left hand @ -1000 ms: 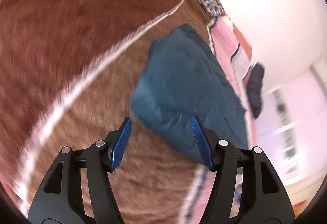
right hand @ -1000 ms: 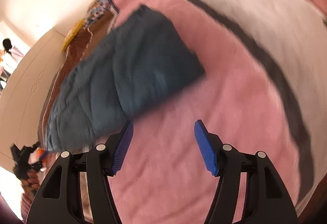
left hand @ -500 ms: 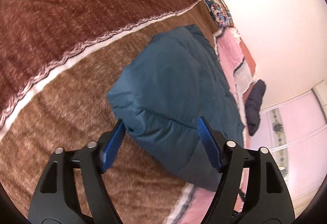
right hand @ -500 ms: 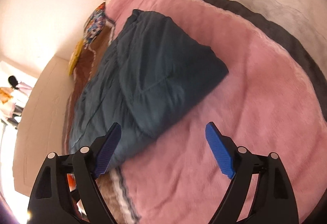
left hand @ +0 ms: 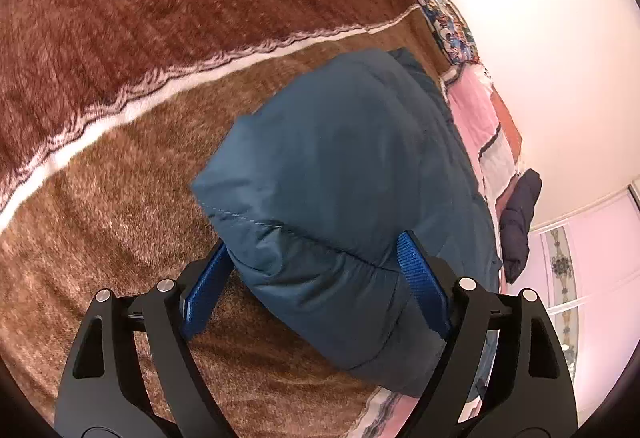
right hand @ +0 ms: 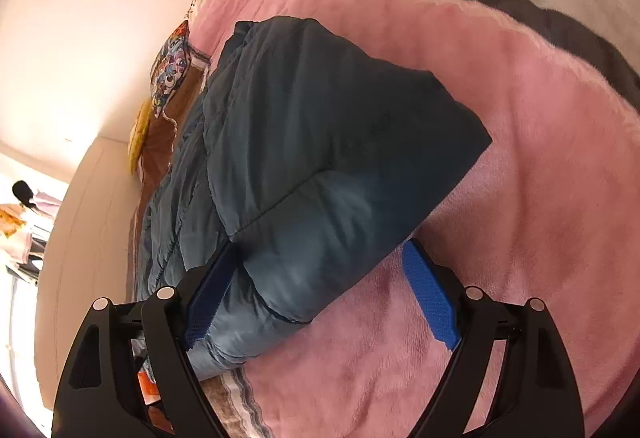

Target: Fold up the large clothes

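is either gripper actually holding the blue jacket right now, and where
Neither. The left gripper, jaws opening, and the open right gripper each straddle a near corner of the folded blue jacket.

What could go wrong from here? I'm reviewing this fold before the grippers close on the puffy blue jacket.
1. The blue jacket is thick at the near edge; the left hand-held gripper, jaws opening, straddles the bulge and may pinch only the outer layer.
2. The right hand-held gripper sits low against the pink blanket, so closing could catch blanket pile with the jacket.
3. The slick, puffy fill could spring open once lifted.
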Demonstrator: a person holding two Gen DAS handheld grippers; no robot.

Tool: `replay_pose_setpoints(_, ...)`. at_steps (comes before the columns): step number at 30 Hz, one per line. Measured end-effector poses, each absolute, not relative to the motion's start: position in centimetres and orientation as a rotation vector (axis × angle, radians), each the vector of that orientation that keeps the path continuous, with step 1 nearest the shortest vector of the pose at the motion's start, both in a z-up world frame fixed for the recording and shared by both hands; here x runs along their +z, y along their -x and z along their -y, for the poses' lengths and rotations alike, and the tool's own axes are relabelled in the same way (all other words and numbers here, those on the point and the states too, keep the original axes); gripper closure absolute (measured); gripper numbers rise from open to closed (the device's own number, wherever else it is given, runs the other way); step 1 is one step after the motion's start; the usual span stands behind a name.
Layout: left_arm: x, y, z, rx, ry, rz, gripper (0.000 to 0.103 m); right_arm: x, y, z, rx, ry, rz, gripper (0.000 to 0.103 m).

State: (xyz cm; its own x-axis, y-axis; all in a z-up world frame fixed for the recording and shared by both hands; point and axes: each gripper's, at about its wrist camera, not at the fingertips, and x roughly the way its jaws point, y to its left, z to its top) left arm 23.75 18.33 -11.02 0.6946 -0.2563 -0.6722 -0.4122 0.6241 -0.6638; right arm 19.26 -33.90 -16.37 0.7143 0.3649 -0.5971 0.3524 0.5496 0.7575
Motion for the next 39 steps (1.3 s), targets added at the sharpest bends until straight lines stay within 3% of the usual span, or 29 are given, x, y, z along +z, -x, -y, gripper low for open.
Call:
replay_pose_setpoints(20,-11.0,-24.3,-17.2,0.104,0.886,-0.816,0.018,-16.8,-19.8,33.7,0.063,-0.996,-0.839,0.018)
replay_pose_setpoints(23,-10.6,-24.7,-16.9,0.099,0.875,-0.811,0.018,-16.3,-20.4,33.5,0.079,-1.013,-0.829,0.023)
replay_pose_setpoints(30,-10.4,-24.7,-17.4,0.096,0.892,-0.782,0.035,-16.8,-21.1,33.7,0.067,-1.097,-0.807,0.025)
replay_pose_setpoints(36,-9.5,-24.5,-17.2,0.097,0.836,-0.758,0.055,-16.8,-20.9,34.1,0.061,-1.11,-0.802,0.037)
replay_pose_setpoints(39,-9.0,-24.3,-16.9,0.083,0.809,-0.742,0.068,-16.7,-20.7,34.3,0.091,-1.108,-0.784,0.051)
